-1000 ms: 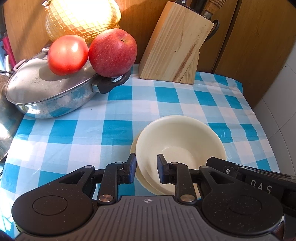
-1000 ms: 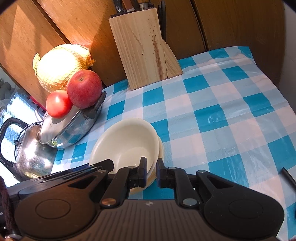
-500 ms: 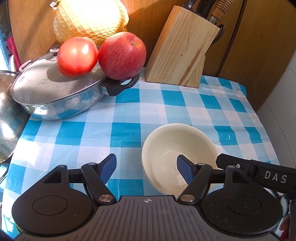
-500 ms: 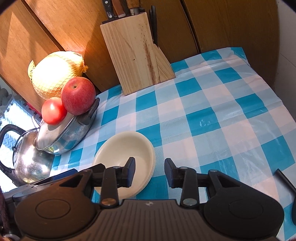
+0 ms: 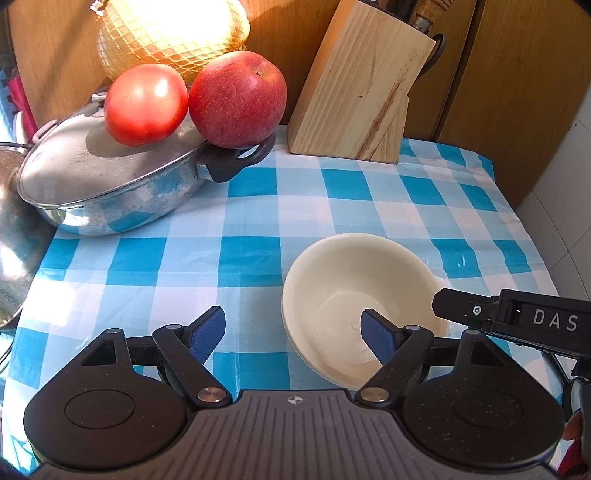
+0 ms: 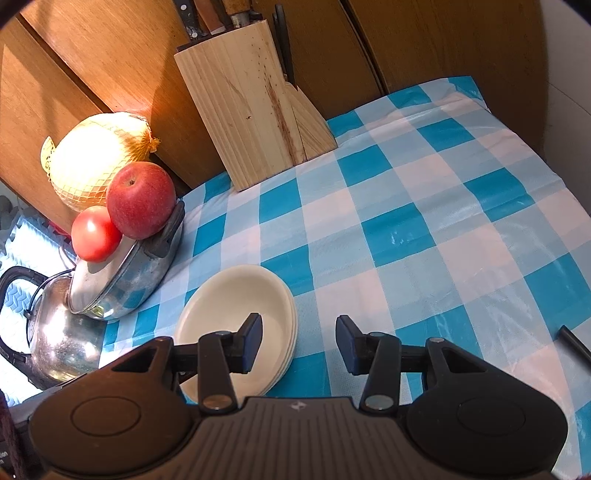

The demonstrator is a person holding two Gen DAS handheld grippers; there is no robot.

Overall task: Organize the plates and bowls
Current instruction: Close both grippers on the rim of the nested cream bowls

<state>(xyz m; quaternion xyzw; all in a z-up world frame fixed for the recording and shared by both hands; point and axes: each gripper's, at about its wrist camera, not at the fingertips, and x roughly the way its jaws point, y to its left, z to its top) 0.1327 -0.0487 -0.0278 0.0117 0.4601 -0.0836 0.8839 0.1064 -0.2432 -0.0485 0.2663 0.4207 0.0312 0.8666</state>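
Left gripper (image 5: 293, 331) spread wide, holding nothing, right pad (image 5: 376, 338) hanging over the cream bowl stack (image 5: 354, 288) at lower centre-right. Right gripper (image 6: 298, 341) released too, left pad (image 6: 253, 341) over the same stack (image 6: 236, 314), lower-left there. Only the right view catching the kettle (image 6: 55, 332) at far left and knife handles (image 6: 207, 18) up top. Stack glossy, nested, sitting on the blue check cloth (image 6: 424, 229).

Sunlit wooden cabinets (image 6: 110, 55) (perhaps doors)
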